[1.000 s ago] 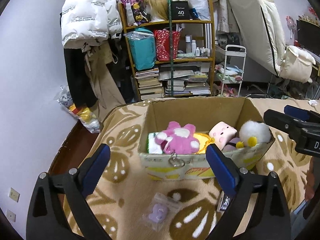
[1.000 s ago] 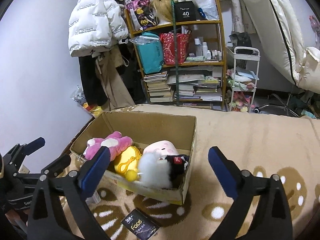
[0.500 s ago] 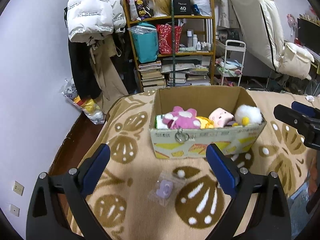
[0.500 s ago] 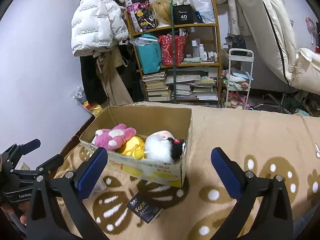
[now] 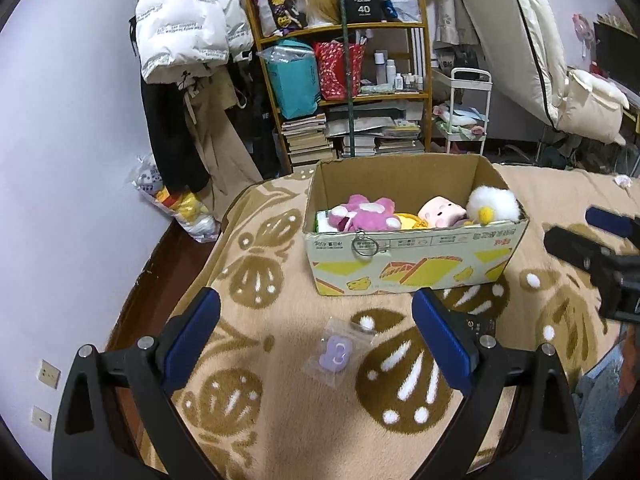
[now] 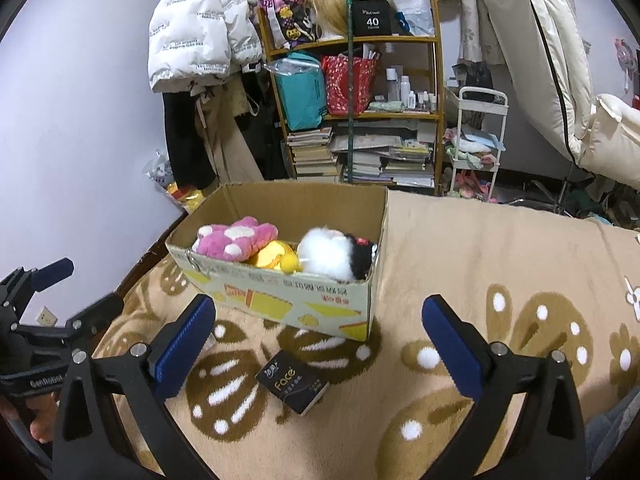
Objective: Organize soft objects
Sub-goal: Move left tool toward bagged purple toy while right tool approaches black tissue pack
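Black "Face" packet (image 6: 292,381), cardboard box (image 6: 280,300)

Black hand-held gripper (image 5: 316,324), blue pads (image 5: 191,336)

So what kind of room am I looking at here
Most likely a lived-in bedroom: a patterned blanket covers what seems to be a bed, a white puffer jacket hangs on the wall, and a cluttered bookshelf holds books, bags and bottles.
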Demonstrator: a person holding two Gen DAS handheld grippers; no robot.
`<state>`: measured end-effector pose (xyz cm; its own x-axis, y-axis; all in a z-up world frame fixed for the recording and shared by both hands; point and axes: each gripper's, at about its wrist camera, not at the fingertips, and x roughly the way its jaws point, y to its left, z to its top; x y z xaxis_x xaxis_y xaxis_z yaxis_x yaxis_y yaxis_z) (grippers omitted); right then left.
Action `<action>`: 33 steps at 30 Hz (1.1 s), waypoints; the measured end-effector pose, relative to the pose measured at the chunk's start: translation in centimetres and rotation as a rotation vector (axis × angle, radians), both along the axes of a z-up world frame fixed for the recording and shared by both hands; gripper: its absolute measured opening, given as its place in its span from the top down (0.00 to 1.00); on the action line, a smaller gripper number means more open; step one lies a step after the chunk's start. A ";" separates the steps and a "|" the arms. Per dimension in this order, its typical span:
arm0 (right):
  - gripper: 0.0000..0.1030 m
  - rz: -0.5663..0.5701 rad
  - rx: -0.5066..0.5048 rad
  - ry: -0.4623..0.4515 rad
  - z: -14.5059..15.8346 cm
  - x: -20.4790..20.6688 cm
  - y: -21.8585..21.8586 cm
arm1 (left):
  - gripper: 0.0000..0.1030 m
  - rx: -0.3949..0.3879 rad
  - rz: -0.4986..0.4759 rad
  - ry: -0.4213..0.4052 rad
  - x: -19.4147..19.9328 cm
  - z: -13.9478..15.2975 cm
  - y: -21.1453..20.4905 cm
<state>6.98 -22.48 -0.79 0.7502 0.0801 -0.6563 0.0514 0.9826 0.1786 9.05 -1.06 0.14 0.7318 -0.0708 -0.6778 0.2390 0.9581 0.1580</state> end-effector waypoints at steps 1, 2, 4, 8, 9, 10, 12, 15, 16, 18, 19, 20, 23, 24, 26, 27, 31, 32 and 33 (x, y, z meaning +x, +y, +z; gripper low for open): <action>0.00 0.000 0.003 0.006 -0.1 0.1 0.0 | 0.07 -0.004 0.002 0.006 0.1 -0.1 0.1; 0.00 0.001 0.007 0.019 -0.3 0.3 -0.1 | 0.07 -0.008 0.007 0.017 0.5 -0.3 0.2; 0.00 0.010 0.013 0.039 -0.8 0.7 -0.1 | 0.07 -0.010 0.013 0.037 1.0 -0.8 0.5; 0.00 0.015 0.008 0.065 -1.7 1.1 0.0 | 0.07 -0.009 0.019 0.090 2.1 -2.1 0.8; 0.00 0.018 0.011 0.076 -2.0 1.3 0.0 | 0.07 -0.009 0.024 0.095 2.3 -2.4 0.9; 0.00 0.021 0.010 0.083 -2.2 1.5 0.1 | 0.07 -0.014 0.034 0.105 2.7 -2.8 1.1; 0.00 0.029 0.001 0.095 -2.6 1.8 0.3 | 0.07 -0.021 0.042 0.134 3.5 -3.4 1.2; 0.00 0.042 -0.009 0.113 -3.2 2.3 0.7 | 0.07 -0.011 0.058 0.160 4.3 -4.1 1.3; 0.00 0.045 -0.011 0.117 -3.3 2.5 0.8 | 0.07 -0.009 0.060 0.165 4.5 -4.3 1.4; 0.00 0.057 -0.018 0.133 -3.9 3.0 1.1 | 0.07 -0.001 0.064 0.181 4.9 -4.8 1.5; 0.00 0.061 -0.021 0.138 -4.0 3.1 1.2 | 0.07 -0.001 0.064 0.188 5.1 -5.0 1.5; 0.00 0.068 -0.027 0.148 -4.4 3.4 1.4 | 0.07 -0.001 0.063 0.195 5.2 -5.2 1.5; 0.00 0.085 -0.038 0.177 -5.1 3.9 1.8 | 0.07 -0.002 0.063 0.221 5.7 -5.9 1.5; 0.00 0.089 -0.043 0.187 -5.4 4.0 1.9 | 0.07 -0.004 0.062 0.232 5.8 -6.2 1.5; 0.00 0.099 -0.053 0.212 -6.0 4.3 2.2 | 0.07 -0.011 0.060 0.252 6.0 -6.6 1.5; 0.00 0.103 -0.055 0.224 -6.3 4.5 2.3 | 0.07 -0.012 0.055 0.264 6.1 -6.9 1.4; 0.00 0.114 -0.059 0.256 -7.3 4.8 2.5 | 0.07 0.002 0.046 0.295 6.4 -7.9 1.2; 0.00 0.116 -0.060 0.265 -7.5 5.0 2.6 | 0.07 0.001 0.044 0.304 6.4 -8.2 1.1; 0.00 0.117 -0.061 0.273 -7.8 5.0 2.6 | 0.07 0.001 0.042 0.310 6.4 -8.3 1.0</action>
<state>12.01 -19.87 -8.55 0.5338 0.1099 -0.8385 -0.0246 0.9931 0.1145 15.48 -0.04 -8.18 0.4922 -0.0441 -0.8694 0.2357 0.9682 0.0843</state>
